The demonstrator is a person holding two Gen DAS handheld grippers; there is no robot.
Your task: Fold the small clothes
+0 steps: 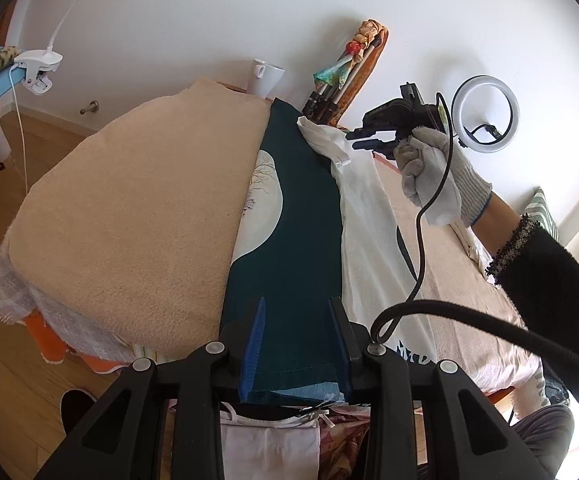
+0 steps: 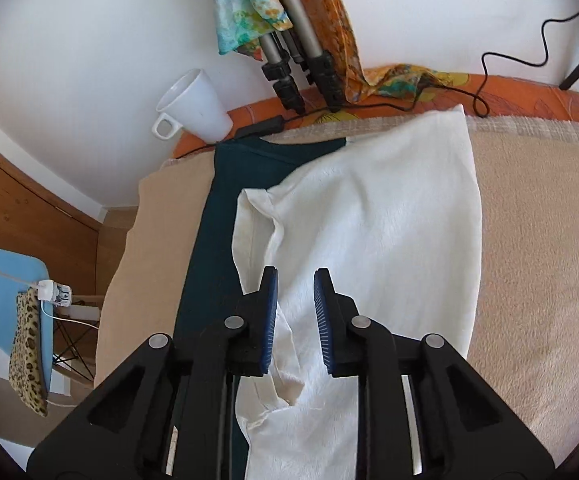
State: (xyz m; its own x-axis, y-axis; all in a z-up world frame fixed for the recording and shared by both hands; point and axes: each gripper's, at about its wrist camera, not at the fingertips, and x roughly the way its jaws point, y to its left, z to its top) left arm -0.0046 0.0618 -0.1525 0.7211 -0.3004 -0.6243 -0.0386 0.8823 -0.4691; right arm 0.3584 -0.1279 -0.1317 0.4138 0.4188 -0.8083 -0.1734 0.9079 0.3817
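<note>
A dark teal garment (image 1: 301, 216) with a pale round print lies as a long strip on the beige blanket (image 1: 129, 200). My left gripper (image 1: 297, 302) is shut on its near hem, which is lifted off the table edge. A white T-shirt (image 1: 365, 208) lies beside the teal strip and overlaps its right side. In the right wrist view the T-shirt (image 2: 369, 220) spreads out below, with a sleeve curled up on its left and the teal garment (image 2: 205, 240) next to it. My right gripper (image 2: 295, 272), also seen as gripper (image 1: 352, 140) in a gloved hand (image 1: 433, 184), hovers above the shirt. Its jaws stand narrowly open with nothing between them.
A white mug (image 2: 193, 108) and a tripod draped in colourful scarves (image 2: 289, 40) stand at the table's far edge, with a black cable beside them. A ring light (image 1: 485, 114) stands at the right. A clamp lamp (image 1: 37, 66) grips a blue chair on the left. More clothes (image 1: 269, 440) lie below my left gripper.
</note>
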